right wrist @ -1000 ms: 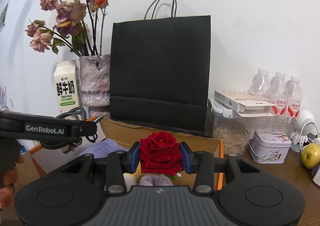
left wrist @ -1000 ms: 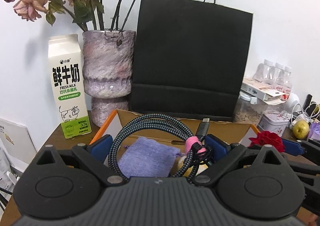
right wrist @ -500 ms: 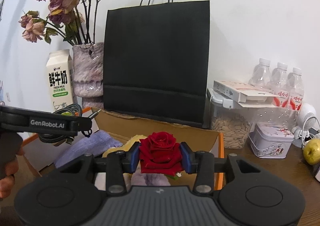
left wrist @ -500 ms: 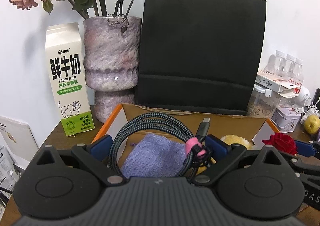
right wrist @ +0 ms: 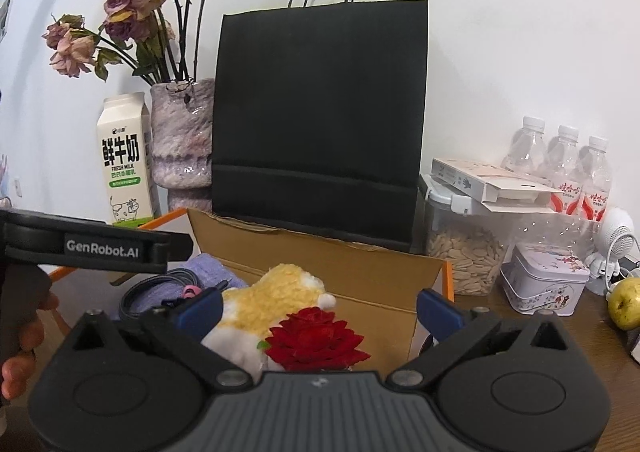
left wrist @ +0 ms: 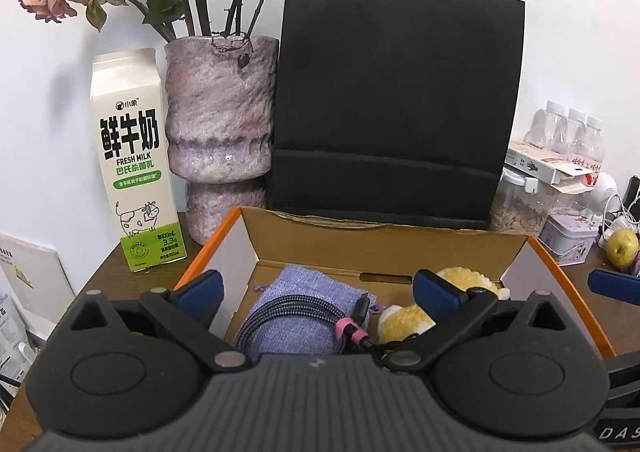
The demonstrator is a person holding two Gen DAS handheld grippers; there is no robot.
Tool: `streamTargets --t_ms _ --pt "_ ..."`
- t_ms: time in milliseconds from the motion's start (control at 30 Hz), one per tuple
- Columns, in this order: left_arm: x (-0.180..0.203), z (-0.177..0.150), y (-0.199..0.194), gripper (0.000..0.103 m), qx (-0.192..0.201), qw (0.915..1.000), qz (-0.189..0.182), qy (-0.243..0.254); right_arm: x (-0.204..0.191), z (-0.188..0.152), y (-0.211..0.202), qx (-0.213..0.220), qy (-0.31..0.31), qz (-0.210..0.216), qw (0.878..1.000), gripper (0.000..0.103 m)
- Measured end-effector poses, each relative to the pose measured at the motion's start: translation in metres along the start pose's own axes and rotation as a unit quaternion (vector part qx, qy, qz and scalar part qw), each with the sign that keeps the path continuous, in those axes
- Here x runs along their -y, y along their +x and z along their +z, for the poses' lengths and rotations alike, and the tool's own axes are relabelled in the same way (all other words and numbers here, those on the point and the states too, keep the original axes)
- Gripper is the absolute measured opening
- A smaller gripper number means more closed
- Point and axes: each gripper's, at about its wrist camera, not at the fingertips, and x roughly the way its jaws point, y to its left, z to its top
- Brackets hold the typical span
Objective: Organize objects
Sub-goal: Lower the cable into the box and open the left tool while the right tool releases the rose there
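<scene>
White wall and a cluttered wooden desk (right wrist: 592, 336) frame your workspace: a black paper bag (right wrist: 320, 124) stands behind an open cardboard box (left wrist: 384, 248), with a milk carton (left wrist: 132, 160) and a vase of dried roses (left wrist: 220, 112) to one side.

Both of your grippers have just let go. A second ago your left gripper (left wrist: 316, 286) was clamped on the coiled braided cable (left wrist: 296, 316); now its jaws stand wide and the cable lies inside the box on the purple cloth pouch (left wrist: 304, 288). Your right gripper (right wrist: 320, 306) was pinching the red rose (right wrist: 314, 338); its jaws are opening now, the pads are clear of the bloom, and the rose rests in the box against the yellow plush toy (right wrist: 272, 300).

That puts four things in the box, so this pair of placements looks finished. Neither gripper carries anything, so you are free to lift both away. Draw the left one back gently, since the cable's pink tie (left wrist: 348, 326) sits close under its right finger.
</scene>
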Motion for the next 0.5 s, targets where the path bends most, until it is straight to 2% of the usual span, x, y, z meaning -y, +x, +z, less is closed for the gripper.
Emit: streamTargets --t_ms 500 --pt "0.002 -0.003 -0.015 0.103 0.009 0.9999 -0.002 0.007 -0.003 0.002 -0.008 -0.001 -0.002 -0.002 1.000 0.103"
